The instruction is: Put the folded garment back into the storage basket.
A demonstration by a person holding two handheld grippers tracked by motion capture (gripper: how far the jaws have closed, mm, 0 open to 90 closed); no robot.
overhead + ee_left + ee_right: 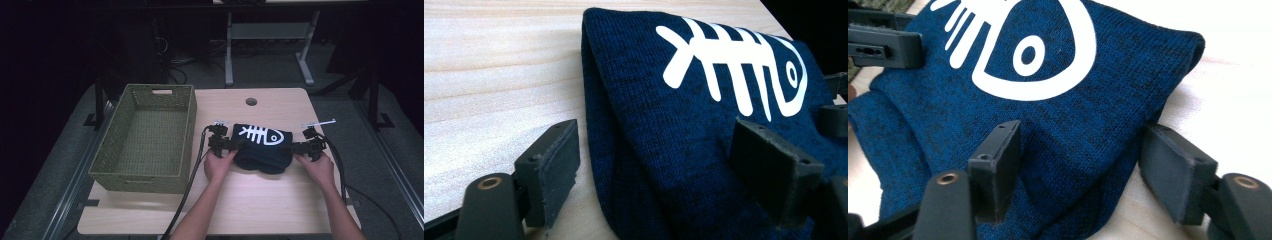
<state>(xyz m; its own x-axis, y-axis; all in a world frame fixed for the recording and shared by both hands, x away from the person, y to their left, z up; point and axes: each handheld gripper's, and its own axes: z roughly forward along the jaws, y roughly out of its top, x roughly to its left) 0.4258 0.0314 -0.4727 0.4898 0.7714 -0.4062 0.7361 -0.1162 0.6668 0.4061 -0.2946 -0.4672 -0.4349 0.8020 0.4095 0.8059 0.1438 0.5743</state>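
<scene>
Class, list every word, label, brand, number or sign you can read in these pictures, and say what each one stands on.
No words, labels, brands or numbers can be read.
The one sign is a white fish-skeleton picture, without lettering, printed on the folded dark blue knitted cloth.
The woven basket and the table bear no writing.

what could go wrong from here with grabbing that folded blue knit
The left hand-held gripper straddles only the fold edge of the folded knit, so it may pinch just the top layer and the fold could fall open. The right hand-held gripper sits on a corner; a shallow bite might slip.
</scene>
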